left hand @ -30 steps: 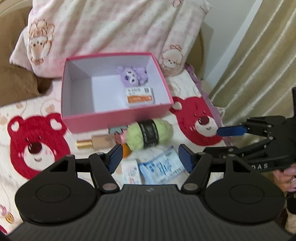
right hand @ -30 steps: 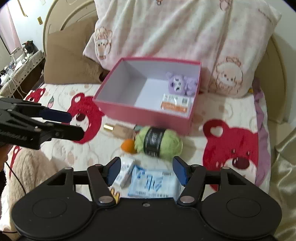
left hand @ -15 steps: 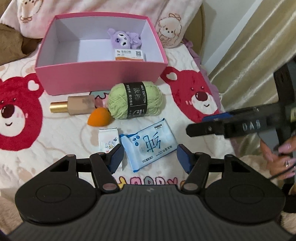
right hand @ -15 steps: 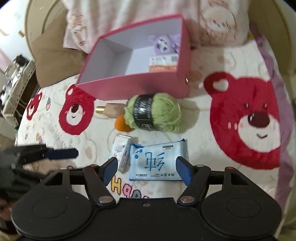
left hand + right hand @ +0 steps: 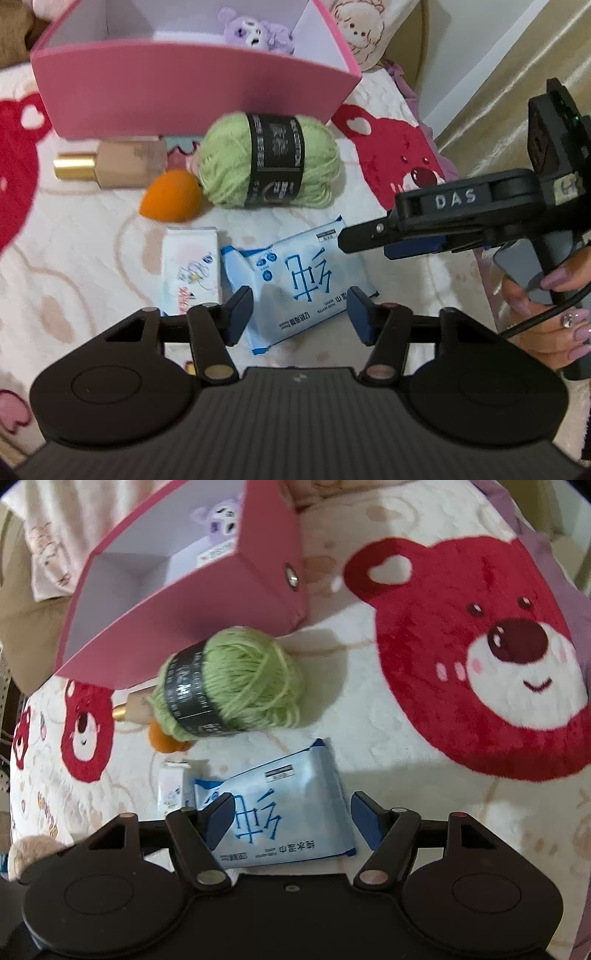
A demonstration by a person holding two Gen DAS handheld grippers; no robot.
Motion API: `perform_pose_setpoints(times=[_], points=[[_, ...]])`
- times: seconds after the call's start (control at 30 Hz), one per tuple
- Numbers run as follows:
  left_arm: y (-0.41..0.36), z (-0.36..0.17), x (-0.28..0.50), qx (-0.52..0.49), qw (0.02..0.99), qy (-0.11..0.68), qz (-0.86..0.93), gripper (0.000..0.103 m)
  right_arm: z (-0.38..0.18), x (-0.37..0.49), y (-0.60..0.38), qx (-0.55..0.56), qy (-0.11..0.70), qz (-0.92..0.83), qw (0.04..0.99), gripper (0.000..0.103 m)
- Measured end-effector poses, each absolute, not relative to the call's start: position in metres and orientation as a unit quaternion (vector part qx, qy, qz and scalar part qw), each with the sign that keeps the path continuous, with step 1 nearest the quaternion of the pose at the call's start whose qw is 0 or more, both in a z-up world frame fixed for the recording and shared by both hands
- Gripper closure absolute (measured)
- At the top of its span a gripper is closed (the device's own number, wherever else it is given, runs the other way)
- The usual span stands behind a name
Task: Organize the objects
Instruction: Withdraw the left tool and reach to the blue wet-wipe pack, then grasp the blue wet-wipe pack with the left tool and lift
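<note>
Both claws have dropped closer over the bed [image 5: 369, 738]; pink box [image 5: 184, 92] now looms near. Our right claw [image 5: 291, 814] and left claw [image 5: 299, 310], jaws apart, straddle the blue wipes pack [image 5: 291, 812], beside the green yarn [image 5: 236, 683], ready to grasp.

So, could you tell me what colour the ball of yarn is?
Light green yarn with a black band; clearest in the left wrist view.

Pink cardboard box [image 5: 192, 92]: I see its far wall cut off by the left view's top edge.
Purple plush bear [image 5: 221, 518]: partly hidden behind the box wall in my right view.
Beige foundation bottle with gold cap [image 5: 135, 709]: mostly hidden behind the green yarn ball [image 5: 236, 679].
Orange makeup sponge [image 5: 166, 740]: largely hidden under the yarn.
Small white carton [image 5: 192, 266]: print too blurred to read.
</note>
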State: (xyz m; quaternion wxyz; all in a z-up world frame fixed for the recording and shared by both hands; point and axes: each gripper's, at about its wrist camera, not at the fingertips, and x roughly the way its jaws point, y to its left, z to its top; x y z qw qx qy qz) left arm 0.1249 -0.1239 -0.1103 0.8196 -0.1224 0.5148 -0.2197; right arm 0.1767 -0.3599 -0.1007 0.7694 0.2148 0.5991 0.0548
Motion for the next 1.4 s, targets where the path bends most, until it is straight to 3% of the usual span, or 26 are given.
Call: perform_pose_setpoints(times=[0.33, 0.47, 0.57, 0.8, 1.07, 1.4], points=[[-0.139, -0.146, 0.122, -0.099, 0.822, 0.527, -0.19, 0.06, -0.121, 0.183, -0.348, 0.168, 0.623, 0.014, 0.764, 0.029], [-0.139, -0.151, 0.121, -0.112, 0.825, 0.524, -0.179, 0.063, -0.122, 0.18, -0.337, 0.148, 0.623, 0.044, 0.767, 0.049], [-0.135, -0.153, 0.121, -0.125, 0.828, 0.518, -0.173, 0.064, -0.119, 0.178, -0.328, 0.122, 0.62, 0.052, 0.773, 0.056], [-0.126, -0.158, 0.123, -0.165, 0.83, 0.504, -0.175, 0.077, -0.118, 0.179, -0.318, 0.097, 0.621, 0.058, 0.775, 0.056], [-0.121, -0.138, 0.119, -0.175, 0.835, 0.488, -0.184, 0.078, -0.099, 0.165, -0.316, 0.095, 0.595, 0.079, 0.794, 0.056], [-0.104, -0.083, 0.101, -0.156, 0.854, 0.449, -0.211, 0.078, -0.054, 0.142, -0.321, 0.158, 0.531, 0.1, 0.826, 0.049]])
